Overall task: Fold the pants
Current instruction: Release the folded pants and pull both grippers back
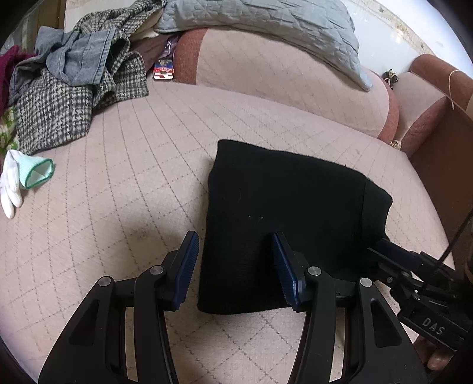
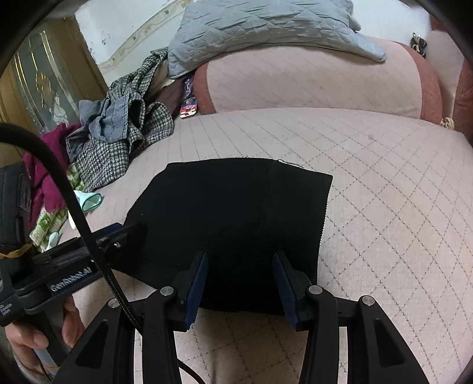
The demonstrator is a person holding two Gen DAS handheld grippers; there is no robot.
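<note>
The black pants (image 1: 283, 218) lie folded into a compact rectangle on the pink quilted couch seat (image 1: 133, 183). They also show in the right wrist view (image 2: 230, 218). My left gripper (image 1: 235, 265) is open and empty, its jaws straddling the near left edge of the pants. My right gripper (image 2: 241, 283) is open and empty over the near edge of the pants. The right gripper also shows in the left wrist view (image 1: 393, 257), at the pants' right edge. The left gripper shows in the right wrist view (image 2: 118, 236) at their left edge.
A pile of clothes (image 1: 74, 85) lies at the back left of the seat, with a white glove (image 1: 20, 180) in front of it. A grey quilted pillow (image 1: 266, 26) rests on the backrest. The couch armrest (image 1: 425, 97) and a brown cabinet (image 1: 443, 165) stand at right.
</note>
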